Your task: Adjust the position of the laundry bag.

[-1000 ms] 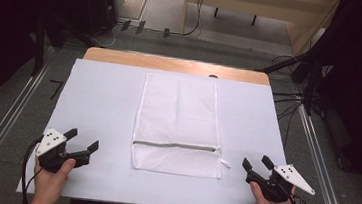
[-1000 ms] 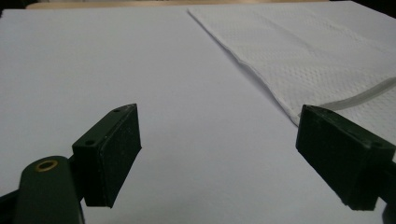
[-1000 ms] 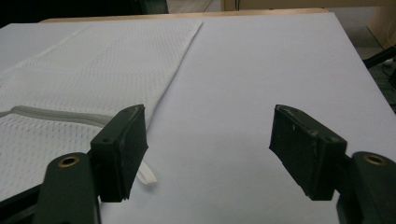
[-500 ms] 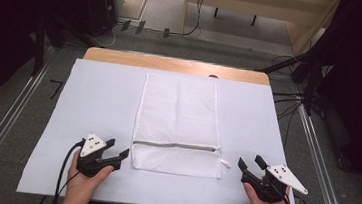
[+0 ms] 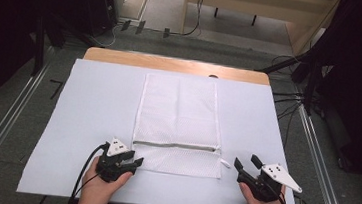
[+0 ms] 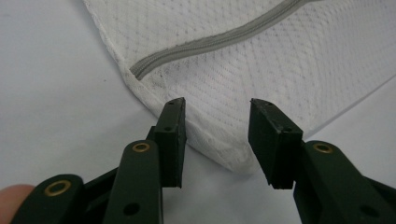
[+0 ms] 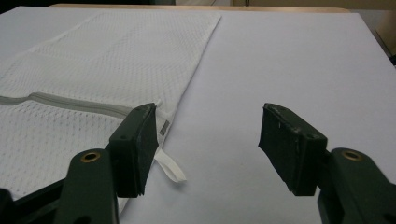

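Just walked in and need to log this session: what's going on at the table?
A person holds a hand-held gripper in each hand over a white mesh laundry bag lying flat on a pale sheet. The left hand-held gripper is open, its jaws straddling the bag's near left corner below the grey zipper. The right hand-held gripper is open too, apart from the bag, near its white pull tab. Nothing is gripped yet.

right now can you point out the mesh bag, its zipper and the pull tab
mesh bag (image 5: 178,107), high view, on the middle of its upper panel
zipper (image 6: 210,43), left gripper view, on the grey strip
pull tab (image 7: 170,170), right gripper view, on the white loop
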`<state>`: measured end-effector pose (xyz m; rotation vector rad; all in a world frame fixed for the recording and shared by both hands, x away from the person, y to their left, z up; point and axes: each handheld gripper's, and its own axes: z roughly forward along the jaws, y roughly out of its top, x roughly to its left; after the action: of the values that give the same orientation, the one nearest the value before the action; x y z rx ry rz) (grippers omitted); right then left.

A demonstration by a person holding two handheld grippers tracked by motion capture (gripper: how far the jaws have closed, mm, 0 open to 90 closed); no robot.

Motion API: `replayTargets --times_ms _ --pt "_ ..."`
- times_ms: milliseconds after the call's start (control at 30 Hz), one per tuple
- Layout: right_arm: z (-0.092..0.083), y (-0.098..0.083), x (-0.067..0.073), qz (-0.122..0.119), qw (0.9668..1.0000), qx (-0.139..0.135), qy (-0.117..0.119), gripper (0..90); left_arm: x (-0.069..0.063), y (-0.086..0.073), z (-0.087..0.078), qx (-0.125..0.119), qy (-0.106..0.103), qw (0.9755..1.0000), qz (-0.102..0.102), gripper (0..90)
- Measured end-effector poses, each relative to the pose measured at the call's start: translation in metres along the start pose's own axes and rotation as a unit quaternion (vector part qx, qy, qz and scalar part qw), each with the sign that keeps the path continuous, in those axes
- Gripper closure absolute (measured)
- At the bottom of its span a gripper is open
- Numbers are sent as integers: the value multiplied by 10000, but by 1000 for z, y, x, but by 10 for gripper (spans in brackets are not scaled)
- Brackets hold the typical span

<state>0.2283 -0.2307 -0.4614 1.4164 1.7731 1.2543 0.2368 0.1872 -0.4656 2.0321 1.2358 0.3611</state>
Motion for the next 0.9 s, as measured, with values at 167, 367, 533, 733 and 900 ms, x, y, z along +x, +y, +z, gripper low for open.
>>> replayTargets --times_ms 167,367,533,733,900 --pt "-1 0 1 14 10000 -9 -2 393 3 -1 1 82 -324 9994 -73 830" --pt "-2 1 3 -58 9999 -16 131 439 8 -2 -2 87 -689 9976 -70 900" --pt "-3 1 5 -81 9998 -8 177 452 7 -8 -10 55 -823 9966 -19 900" --pt "-9 0 6 -88 9997 -9 241 500 7 -19 -23 34 -846 9964 25 900" --pt "-16 -3 11 -138 9995 37 276 506 15 -25 -35 55 -820 9966 -96 900"
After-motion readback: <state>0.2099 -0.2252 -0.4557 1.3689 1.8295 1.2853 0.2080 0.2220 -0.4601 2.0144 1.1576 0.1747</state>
